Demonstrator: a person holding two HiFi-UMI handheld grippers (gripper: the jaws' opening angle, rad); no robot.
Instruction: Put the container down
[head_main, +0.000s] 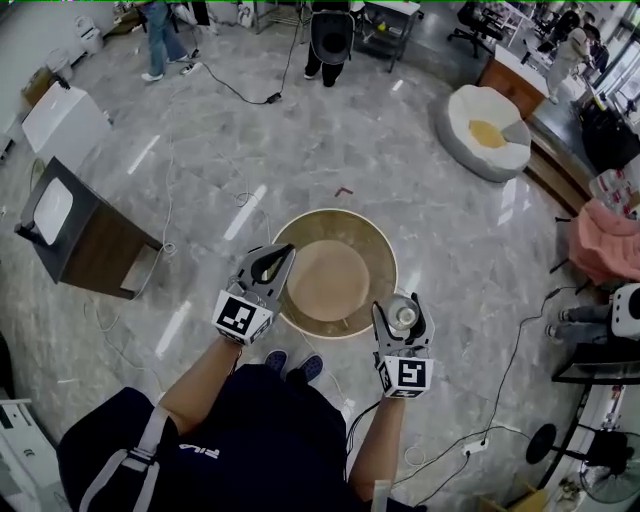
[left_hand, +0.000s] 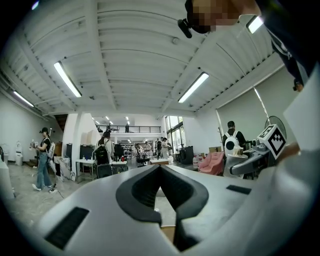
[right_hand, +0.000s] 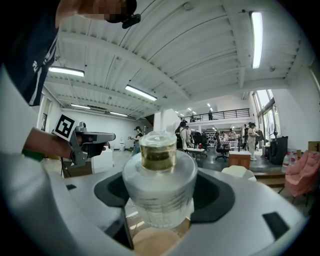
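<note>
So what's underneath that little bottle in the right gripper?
The round table's tan top, near its edge. The right gripper is shut on the bottle over it. The jaws cover the bottle's base, so whether it touches cannot be seen.

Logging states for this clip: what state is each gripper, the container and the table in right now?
Left gripper: shut, empty.
Right gripper: shut on the container.
Container: upright, capped, held near the round table rim, not set down.
Round table: standing upright on the floor.

Navy shirt (head_main: 250, 440), grey left hand-held gripper (head_main: 283, 255), marker cube (head_main: 243, 317)
</note>
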